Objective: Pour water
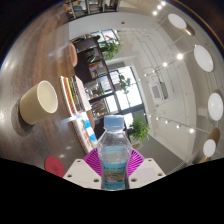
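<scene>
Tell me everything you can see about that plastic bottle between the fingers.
The bottle is clear plastic with a pale blue cap on top and a light blue label around its body. Its base is hidden. It runs straight ahead along the fingers, cap pointing away, and sits between their pink pads, which press on it from both sides. The room looks tilted, so the bottle is probably tipped. A cream cup sits apart from it, off to one side.

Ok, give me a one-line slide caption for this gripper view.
Hand-held gripper shut on a water bottle, view rolled sideways, with a cream cup on the table beyond.
</scene>
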`<state>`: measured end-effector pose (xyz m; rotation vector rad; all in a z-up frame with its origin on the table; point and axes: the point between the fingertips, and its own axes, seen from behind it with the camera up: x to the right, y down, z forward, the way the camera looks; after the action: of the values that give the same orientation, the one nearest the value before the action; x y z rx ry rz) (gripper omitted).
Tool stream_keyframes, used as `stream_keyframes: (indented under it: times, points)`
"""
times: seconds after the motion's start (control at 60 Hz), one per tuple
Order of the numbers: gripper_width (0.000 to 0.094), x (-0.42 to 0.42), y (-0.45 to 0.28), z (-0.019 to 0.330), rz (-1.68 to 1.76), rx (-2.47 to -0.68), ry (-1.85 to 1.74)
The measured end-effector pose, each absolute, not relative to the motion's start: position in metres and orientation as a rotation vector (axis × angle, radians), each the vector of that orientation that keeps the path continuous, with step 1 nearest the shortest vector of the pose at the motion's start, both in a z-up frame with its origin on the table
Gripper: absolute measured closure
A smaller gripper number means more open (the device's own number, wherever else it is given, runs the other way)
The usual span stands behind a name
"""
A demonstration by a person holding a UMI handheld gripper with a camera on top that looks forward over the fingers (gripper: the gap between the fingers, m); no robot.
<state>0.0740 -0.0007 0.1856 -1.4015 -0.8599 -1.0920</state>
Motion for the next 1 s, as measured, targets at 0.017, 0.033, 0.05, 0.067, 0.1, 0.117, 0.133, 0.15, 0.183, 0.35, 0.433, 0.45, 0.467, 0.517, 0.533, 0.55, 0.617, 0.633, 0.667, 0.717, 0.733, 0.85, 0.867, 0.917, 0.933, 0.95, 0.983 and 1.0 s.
stream_keyframes:
  times: [0.017,0.033,0.05,0.067,0.1,0.117,0.133,0.15,0.183,0.35,0.433,0.45,0.467,0.517,0.533,0.55,0.617,0.633,0.667,0.717,0.733,0.85,0.867,0.917,0.933,0.95,0.983,1.0]
  points:
    - [0.0671,0.069,0.001,0.187,-1.128,-1.376,-0.898]
    - [0.0672,0.071,0.003,0.192,-1.154,-1.350,-0.941]
    - [0.0669,0.059,-0.003,0.194,-1.191,-1.329,-0.975]
    - [0.0671,0.053,-0.003,0.194,-1.220,-1.305,-1.011]
    - [0.0673,0.040,-0.001,0.194,-1.262,-1.254,-1.077]
    - [0.0672,0.034,-0.001,0.193,-1.281,-1.230,-1.109]
    - [0.0673,0.029,0.000,0.192,-1.303,-1.207,-1.142]
    - [0.0672,0.024,0.001,0.191,-1.326,-1.184,-1.173]
    - [0.0673,0.016,0.003,0.189,-1.376,-1.136,-1.236]
    - [0.0673,-0.018,0.016,0.171,-1.543,-0.908,-1.482]
    - [0.0673,-0.027,0.026,0.165,-1.616,-0.801,-1.581]
    - [0.0669,-0.029,0.027,0.163,-1.630,-0.782,-1.599]
    - [0.0671,-0.030,0.028,0.163,-1.646,-0.763,-1.616]
    - [0.0658,-0.035,0.031,0.162,-1.689,-0.702,-1.658]
    - [0.0659,-0.037,0.032,0.161,-1.700,-0.683,-1.670]
    - [0.0656,-0.038,0.033,0.160,-1.709,-0.667,-1.682]
    - [0.0659,-0.033,0.037,0.157,-1.732,-0.627,-1.713]
    - [0.0660,-0.032,0.038,0.156,-1.734,-0.622,-1.715]
    - [0.0660,-0.033,0.039,0.155,-1.730,-0.617,-1.715]
    - [0.0660,-0.029,0.042,0.157,-1.732,-0.623,-1.710]
    - [0.0662,-0.033,0.038,0.157,-1.729,-0.631,-1.707]
    - [0.0662,-0.032,0.035,0.173,-1.666,-0.706,-1.606]
    - [0.0660,-0.029,0.036,0.177,-1.650,-0.727,-1.572]
    - [0.0658,-0.028,0.032,0.188,-1.571,-0.838,-1.454]
    - [0.0661,-0.025,0.032,0.194,-1.539,-0.880,-1.409]
    - [0.0662,-0.023,0.031,0.200,-1.501,-0.921,-1.362]
    - [0.0663,-0.010,0.037,0.215,-1.435,-0.993,-1.257]
    - [0.0662,-0.016,0.033,0.221,-1.382,-1.041,-1.211]
